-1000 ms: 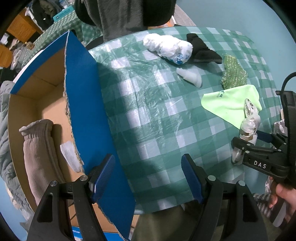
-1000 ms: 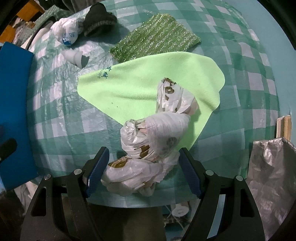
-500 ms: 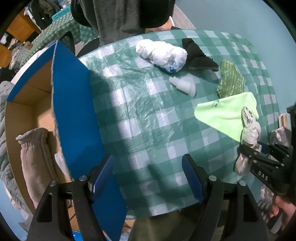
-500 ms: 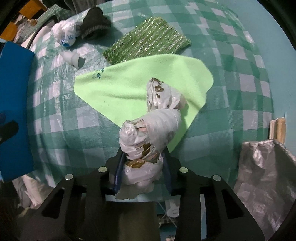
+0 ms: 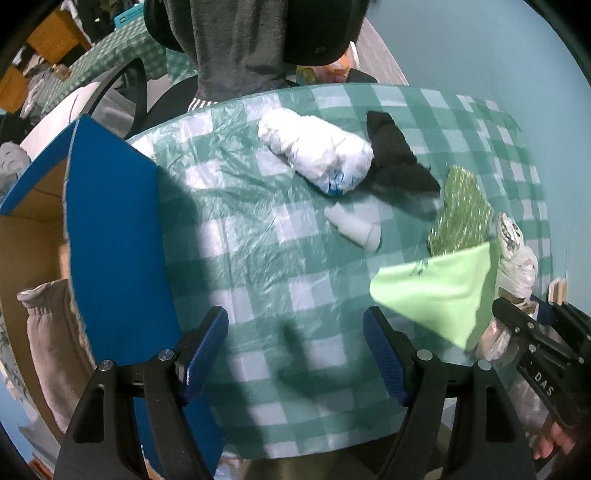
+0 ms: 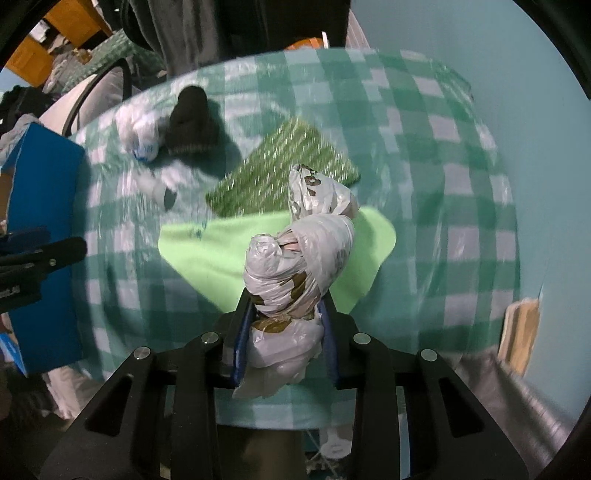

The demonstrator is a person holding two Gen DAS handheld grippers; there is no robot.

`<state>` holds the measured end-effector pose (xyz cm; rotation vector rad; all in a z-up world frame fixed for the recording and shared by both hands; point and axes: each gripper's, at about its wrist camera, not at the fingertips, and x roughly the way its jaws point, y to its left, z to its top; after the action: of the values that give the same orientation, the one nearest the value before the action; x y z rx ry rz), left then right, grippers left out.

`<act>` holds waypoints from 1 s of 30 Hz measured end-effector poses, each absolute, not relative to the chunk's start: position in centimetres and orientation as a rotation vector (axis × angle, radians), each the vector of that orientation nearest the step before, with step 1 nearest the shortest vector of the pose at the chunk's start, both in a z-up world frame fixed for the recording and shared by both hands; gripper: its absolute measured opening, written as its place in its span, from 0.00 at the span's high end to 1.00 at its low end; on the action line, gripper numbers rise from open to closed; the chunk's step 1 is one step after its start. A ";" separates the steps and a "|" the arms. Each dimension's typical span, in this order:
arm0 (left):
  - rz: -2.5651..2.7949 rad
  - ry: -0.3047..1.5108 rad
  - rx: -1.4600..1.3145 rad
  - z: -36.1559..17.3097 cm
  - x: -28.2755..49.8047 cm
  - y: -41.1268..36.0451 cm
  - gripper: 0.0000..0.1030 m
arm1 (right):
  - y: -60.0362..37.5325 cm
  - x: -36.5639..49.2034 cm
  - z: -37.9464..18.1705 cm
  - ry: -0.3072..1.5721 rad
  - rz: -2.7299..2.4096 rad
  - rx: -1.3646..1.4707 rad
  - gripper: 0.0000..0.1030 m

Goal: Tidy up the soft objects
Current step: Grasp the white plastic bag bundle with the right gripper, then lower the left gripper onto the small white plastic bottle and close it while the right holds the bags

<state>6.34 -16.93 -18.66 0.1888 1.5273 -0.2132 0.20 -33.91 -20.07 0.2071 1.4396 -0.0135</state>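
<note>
On the checked desk (image 5: 258, 258) lie one white bag roll (image 5: 314, 155), one black sock (image 5: 395, 158), one green scrubber (image 6: 280, 173), one lime cloth (image 6: 229, 251). The right gripper (image 6: 284, 332) points down, jaws closing on a knotted plastic bag (image 6: 295, 266), held above the cloth. The left gripper (image 5: 295, 354) points down, jaws wide, empty, beside one blue box (image 5: 110, 236).

You stand over a round bench (image 5: 258, 236) under a green and white checked cover, with pale teal floor (image 5: 480, 55) around it. Beyond the far edge sits a black office chair (image 5: 122, 85), and wooden furniture (image 5: 55, 33) fills the dim corner.
</note>
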 end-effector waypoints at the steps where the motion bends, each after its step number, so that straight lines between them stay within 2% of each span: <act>1: -0.207 1.529 0.180 -18.8 6.7 -17.1 0.25 | -34.2 0.7 -20.0 1.433 -0.009 0.200 0.70; 14: -0.141 1.563 0.067 -21.6 9.6 -18.8 0.25 | -35.6 5.0 -20.4 1.402 0.034 0.154 0.70; 30: -0.094 1.606 0.054 -24.4 11.4 -20.4 0.25 | -36.6 6.4 -20.7 1.407 0.053 0.134 0.70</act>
<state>11.43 -20.40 -24.41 0.0539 1.6058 -0.0935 6.38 -36.63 -20.74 0.1338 1.4074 0.0534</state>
